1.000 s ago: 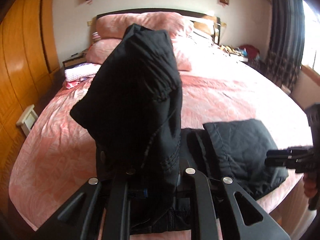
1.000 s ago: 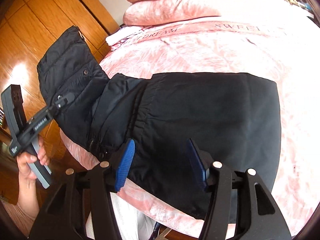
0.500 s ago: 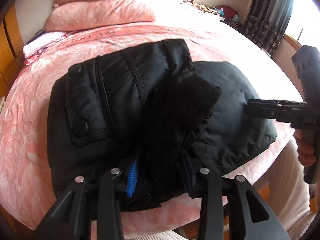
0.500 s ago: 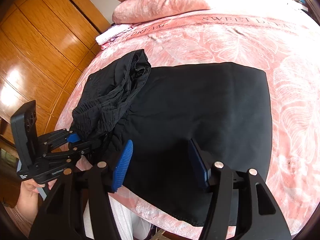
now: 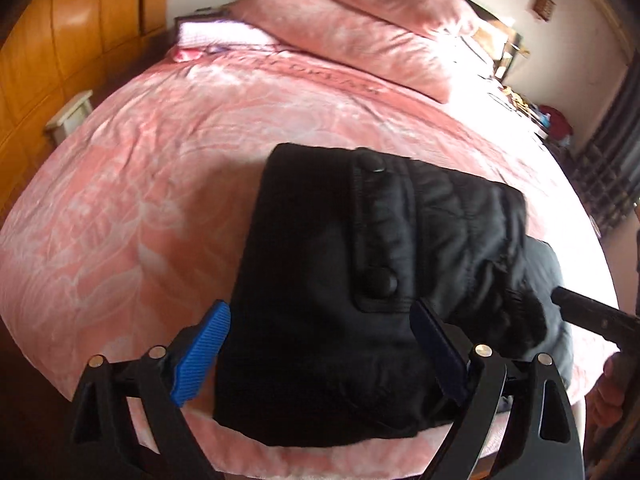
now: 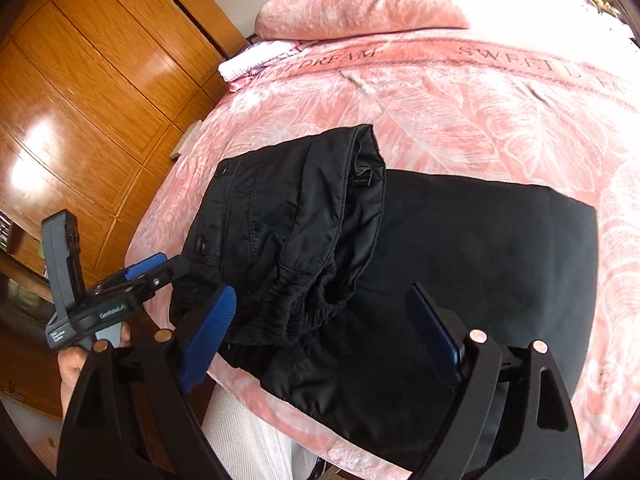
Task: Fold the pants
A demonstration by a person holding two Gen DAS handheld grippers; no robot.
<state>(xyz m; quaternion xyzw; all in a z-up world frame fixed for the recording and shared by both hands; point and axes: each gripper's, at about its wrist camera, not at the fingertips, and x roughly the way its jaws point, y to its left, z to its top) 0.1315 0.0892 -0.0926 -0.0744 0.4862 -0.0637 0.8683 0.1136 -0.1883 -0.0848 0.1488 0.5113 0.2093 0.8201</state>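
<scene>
Black pants [image 5: 360,280] lie folded on the pink bed [image 5: 160,200] near its front edge. The waistband part with pocket flap and snaps is laid over the lower layer, seen in the right wrist view [image 6: 288,216]. My left gripper [image 5: 320,352] is open, its blue pads either side of the fold's near edge, holding nothing. It also shows in the right wrist view [image 6: 160,266], open at the pants' left edge. My right gripper [image 6: 324,336] is open and empty just above the near edge of the pants. Its tip shows in the left wrist view [image 5: 560,296].
Pink pillows [image 5: 352,28] lie at the head of the bed. A folded white cloth [image 6: 252,62] sits at the bed's far left. A wooden wardrobe [image 6: 80,100] stands to the left. Dark curtains [image 5: 608,168] hang on the right.
My left gripper laid the lifted waistband part down over the folded pants, let go and opened. My right gripper stayed open near the front edge.
</scene>
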